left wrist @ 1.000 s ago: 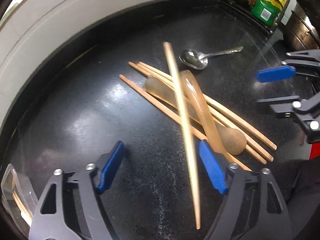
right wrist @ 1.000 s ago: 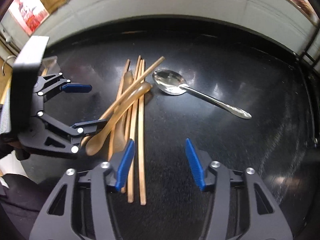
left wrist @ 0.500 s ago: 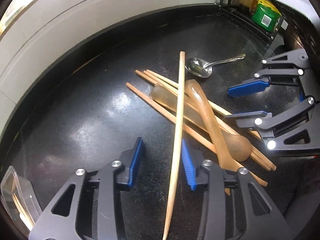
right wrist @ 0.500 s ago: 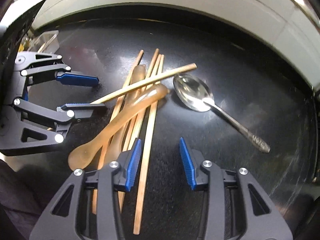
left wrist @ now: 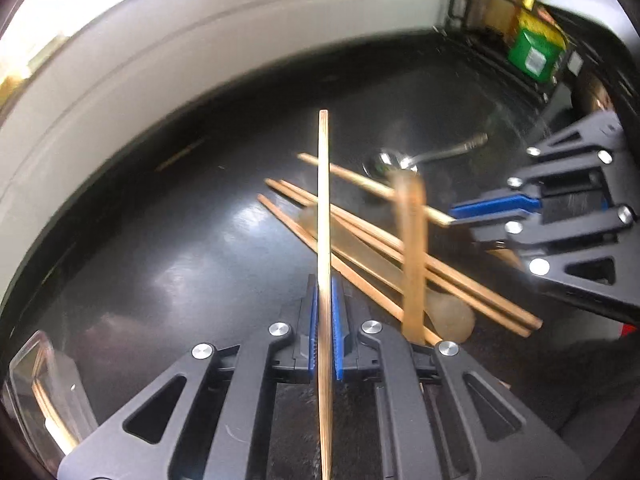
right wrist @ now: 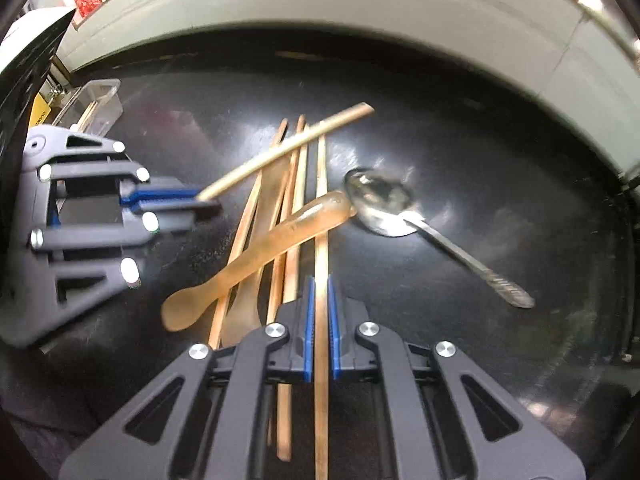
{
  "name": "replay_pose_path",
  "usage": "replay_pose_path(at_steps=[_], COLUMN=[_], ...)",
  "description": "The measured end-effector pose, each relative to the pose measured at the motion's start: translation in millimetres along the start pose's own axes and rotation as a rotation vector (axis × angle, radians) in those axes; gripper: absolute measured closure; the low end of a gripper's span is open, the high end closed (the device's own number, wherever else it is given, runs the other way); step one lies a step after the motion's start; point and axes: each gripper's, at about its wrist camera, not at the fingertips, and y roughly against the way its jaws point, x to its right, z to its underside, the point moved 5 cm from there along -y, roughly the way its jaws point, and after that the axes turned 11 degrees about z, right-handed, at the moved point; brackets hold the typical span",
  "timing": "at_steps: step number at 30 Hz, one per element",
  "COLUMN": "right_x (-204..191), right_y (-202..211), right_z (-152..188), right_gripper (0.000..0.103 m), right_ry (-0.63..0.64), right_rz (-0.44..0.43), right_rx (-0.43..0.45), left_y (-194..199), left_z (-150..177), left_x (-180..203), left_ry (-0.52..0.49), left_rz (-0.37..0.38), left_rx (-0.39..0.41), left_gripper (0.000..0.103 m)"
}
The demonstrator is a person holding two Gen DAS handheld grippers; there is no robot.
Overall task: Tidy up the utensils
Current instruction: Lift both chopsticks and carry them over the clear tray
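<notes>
- Left gripper point(left wrist: 324, 308) has its blue fingers point(left wrist: 313, 320) pinching a pale chopstick point(left wrist: 323, 200); the stick runs straight up the left wrist view, its far end raised above the pile.
- In the right wrist view that same pale chopstick point(right wrist: 288, 148) slants across the heap, one end clamped at the left gripper's tips point(right wrist: 196, 200).
- Right gripper point(right wrist: 320, 308) has its fingers point(right wrist: 309, 320) pinching a second chopstick point(right wrist: 321, 220), which lies along the right edge of the pile.
- From the left wrist view the right gripper point(left wrist: 460, 214) sits at the right, a chopstick point(left wrist: 360, 178) sticking out of its blue tips towards the upper left.
- The remaining chopsticks point(right wrist: 294, 240) lie side by side on the black bench point(right wrist: 480, 140), overlapping one another.
- Two translucent amber spoons are in the heap: one point(right wrist: 256, 252) lies diagonally on top, its bowl at the lower left; the other point(right wrist: 240, 320) lies underneath, mostly covered.
- A metal spoon point(right wrist: 380, 204) lies just right of the pile, its bowl nearly touching the tip of the top amber spoon, handle pointing to the lower right.
- A clear plastic container point(right wrist: 94, 100) with sticks inside stands at the far left of the bench.
- A wire rack point(left wrist: 520, 40) with a green package stands at the back corner in the left wrist view.
</notes>
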Motion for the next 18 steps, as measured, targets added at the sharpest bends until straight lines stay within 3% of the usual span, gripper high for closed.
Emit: replay_pose_path(at_steps=[11,14,18], right_x=[8,13,18], right_y=[94,112,138], right_z=[7,11,12], right_gripper=[0.096,0.096,0.096], right_ry=[0.061,0.014,-0.103], right_rz=[0.274,0.263,0.18], right_rx=[0.246,0.271,0.28], left_y=[91,111,135], left_z=[-8,-8,0], left_x=[7,14,19], left_ry=[0.153,0.206,0.284], left_rz=[-0.055,-0.055,-0.05], left_rx=[0.163,0.185,0.194], left_gripper=[0.097,0.097,0.097])
